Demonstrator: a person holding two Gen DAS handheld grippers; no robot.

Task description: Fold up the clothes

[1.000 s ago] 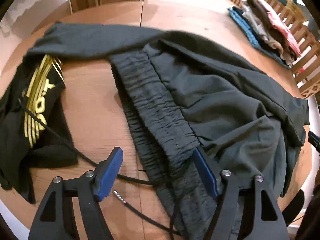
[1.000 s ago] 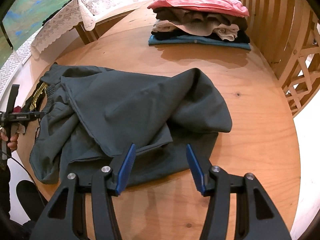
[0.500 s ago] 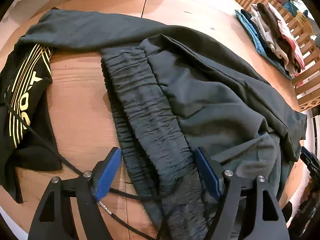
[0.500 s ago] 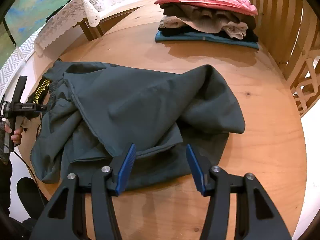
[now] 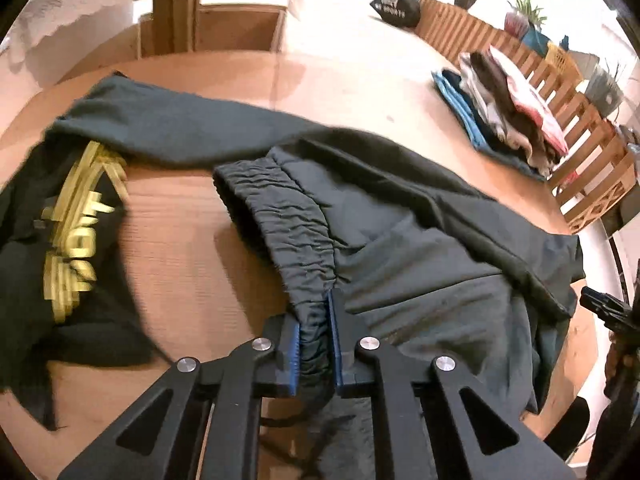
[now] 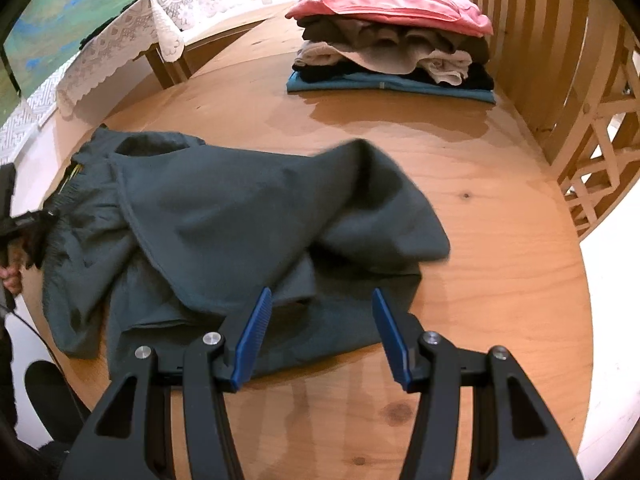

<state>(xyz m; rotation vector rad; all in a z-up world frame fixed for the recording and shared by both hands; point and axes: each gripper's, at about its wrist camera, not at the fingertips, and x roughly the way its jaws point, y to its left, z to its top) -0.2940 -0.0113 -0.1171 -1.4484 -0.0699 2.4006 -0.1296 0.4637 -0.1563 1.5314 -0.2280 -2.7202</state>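
Dark grey-green trousers (image 5: 400, 240) lie crumpled across the round wooden table (image 5: 192, 256). Their gathered elastic waistband (image 5: 292, 224) runs toward my left gripper (image 5: 316, 320), whose blue pads are closing on it and pinch its near end, lifting it a little. In the right wrist view the same trousers (image 6: 240, 220) spread ahead of my right gripper (image 6: 320, 312), which hovers open just above their near hem with nothing between its fingers. The left gripper (image 6: 24, 224) shows at that view's left edge, held by a hand.
A black garment with yellow lettering (image 5: 72, 232) lies left of the trousers. A stack of folded clothes (image 6: 396, 44) sits at the table's far side by a wooden slatted fence (image 6: 560, 60). A lace-covered side table (image 6: 132, 40) stands beyond.
My left gripper has gone from wide open around the waistband to clamped on it, and has risen, pulling the waistband up. The right gripper has kept its place and opening.
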